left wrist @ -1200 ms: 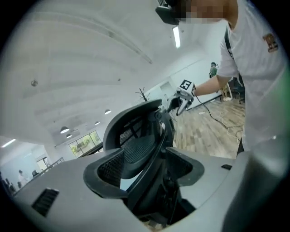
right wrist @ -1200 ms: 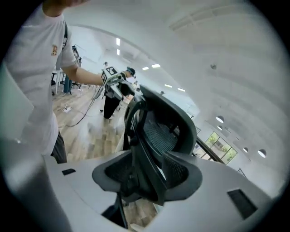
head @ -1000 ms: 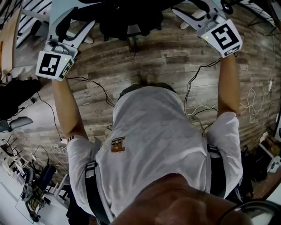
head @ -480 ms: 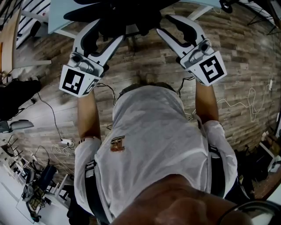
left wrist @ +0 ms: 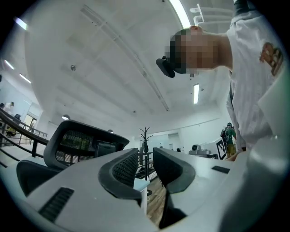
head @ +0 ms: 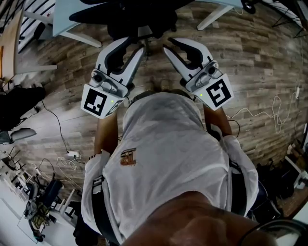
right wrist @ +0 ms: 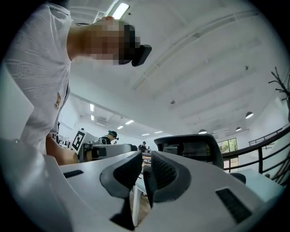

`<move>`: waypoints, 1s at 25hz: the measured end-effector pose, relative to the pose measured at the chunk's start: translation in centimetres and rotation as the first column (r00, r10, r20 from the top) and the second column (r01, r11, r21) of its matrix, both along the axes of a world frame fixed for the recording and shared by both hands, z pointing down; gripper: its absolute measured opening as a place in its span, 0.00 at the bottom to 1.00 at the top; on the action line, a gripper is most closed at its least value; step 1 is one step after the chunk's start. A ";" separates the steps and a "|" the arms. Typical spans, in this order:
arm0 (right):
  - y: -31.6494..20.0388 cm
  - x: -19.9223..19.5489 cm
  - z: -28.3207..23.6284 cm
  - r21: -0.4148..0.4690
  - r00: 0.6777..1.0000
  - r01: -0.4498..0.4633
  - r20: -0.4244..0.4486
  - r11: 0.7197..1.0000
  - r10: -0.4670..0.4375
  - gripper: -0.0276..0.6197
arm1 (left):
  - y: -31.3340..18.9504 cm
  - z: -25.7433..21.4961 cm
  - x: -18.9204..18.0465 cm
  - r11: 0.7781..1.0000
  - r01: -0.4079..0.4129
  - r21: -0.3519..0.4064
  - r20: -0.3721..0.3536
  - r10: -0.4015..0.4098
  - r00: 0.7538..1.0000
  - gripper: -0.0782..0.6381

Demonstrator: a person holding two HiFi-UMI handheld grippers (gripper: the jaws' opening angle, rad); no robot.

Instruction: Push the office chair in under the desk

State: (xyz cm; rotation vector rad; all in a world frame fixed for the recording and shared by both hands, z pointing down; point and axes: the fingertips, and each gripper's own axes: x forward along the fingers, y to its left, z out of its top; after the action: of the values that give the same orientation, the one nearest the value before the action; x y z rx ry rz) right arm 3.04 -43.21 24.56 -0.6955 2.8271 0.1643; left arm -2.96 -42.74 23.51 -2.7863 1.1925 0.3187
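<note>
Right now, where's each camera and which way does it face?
Head view: on the head, facing steeply down at shirt, left gripper, right gripper, floor.
Left gripper view: on that gripper, tilted up past its jaws; shirt shows.
Right gripper view: same, mirrored.
Both share the office chair; jaws just closed partway, nothing between.

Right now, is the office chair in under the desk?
In, it seems: the office chair stands between the white legs of the desk, up against its top.

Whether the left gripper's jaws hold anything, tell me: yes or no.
No, the left gripper has just been closing its jaws, with nothing between.
</note>
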 end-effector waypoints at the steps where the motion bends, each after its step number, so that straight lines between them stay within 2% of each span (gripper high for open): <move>1: 0.1 0.1 0.1 -0.001 1.000 -0.005 0.009 1.000 0.005 0.16 | 0.1 0.1 -0.2 1.000 0.011 -0.003 -0.009 -0.011 1.000 0.26; 6: 1.0 0.4 0.6 -0.002 1.000 -0.014 0.028 1.000 0.014 0.12 | 0.7 0.1 -0.4 0.999 0.040 -0.008 -0.048 -0.040 0.998 0.17; 10: 1.8 -0.1 1.2 -0.020 1.000 -0.005 0.029 1.000 0.005 0.11 | 1.3 0.6 0.4 1.000 0.028 0.004 -0.013 -0.028 1.000 0.15; 16: 2.5 -0.4 1.5 -0.064 0.999 0.013 0.053 0.998 -0.010 0.09 | 1.9 1.3 1.2 1.000 0.010 -0.008 -0.001 -0.010 1.000 0.13; 25: 2.8 -0.5 1.6 -0.066 0.999 0.014 0.034 0.998 -0.012 0.09 | 2.3 1.3 1.9 1.000 -0.015 0.003 -0.008 0.015 1.000 0.13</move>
State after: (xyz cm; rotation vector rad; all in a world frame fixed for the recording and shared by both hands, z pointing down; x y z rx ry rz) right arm 2.57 -40.43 26.19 -0.6872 2.8153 0.0563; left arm -1.05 -40.43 24.76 -2.7953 1.1717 0.3336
